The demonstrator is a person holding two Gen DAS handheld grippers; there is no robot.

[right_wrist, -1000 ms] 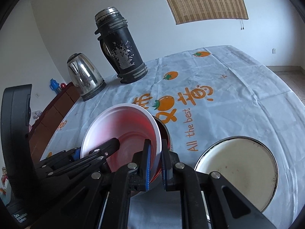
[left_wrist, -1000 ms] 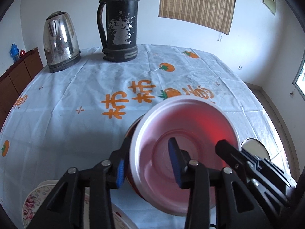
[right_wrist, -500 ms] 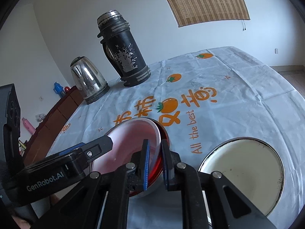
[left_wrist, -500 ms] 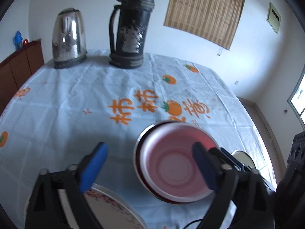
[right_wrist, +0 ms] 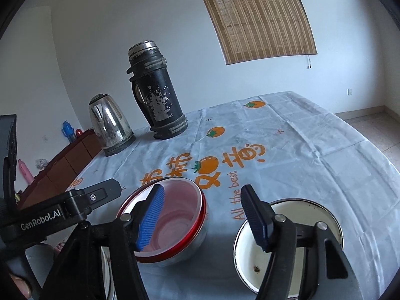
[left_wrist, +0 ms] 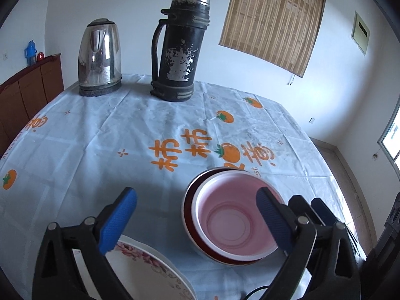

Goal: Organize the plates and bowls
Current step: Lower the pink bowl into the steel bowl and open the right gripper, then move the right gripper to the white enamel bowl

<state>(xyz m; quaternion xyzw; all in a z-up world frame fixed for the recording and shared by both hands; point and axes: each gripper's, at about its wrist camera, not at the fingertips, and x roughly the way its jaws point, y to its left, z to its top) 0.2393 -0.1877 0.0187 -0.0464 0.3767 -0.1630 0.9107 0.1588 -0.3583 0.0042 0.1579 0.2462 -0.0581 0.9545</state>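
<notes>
Tablecloth (right_wrist: 287, 155) lettering: "All the best".

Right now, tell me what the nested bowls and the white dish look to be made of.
Inner bowl: likely thin plastic, matte; pinkish light glows through its wall.
Outer bowl: seemingly steel, its shiny side mirrors the cloth under a red rim.
White dish: probably enamelled metal, glossy cream with a dark rim and a small chip-like spot.

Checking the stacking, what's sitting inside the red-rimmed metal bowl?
A pink plastic bowl is nested in the red-rimmed metal bowl, empty itself. It covers the metal bowl's inner bottom.
</notes>
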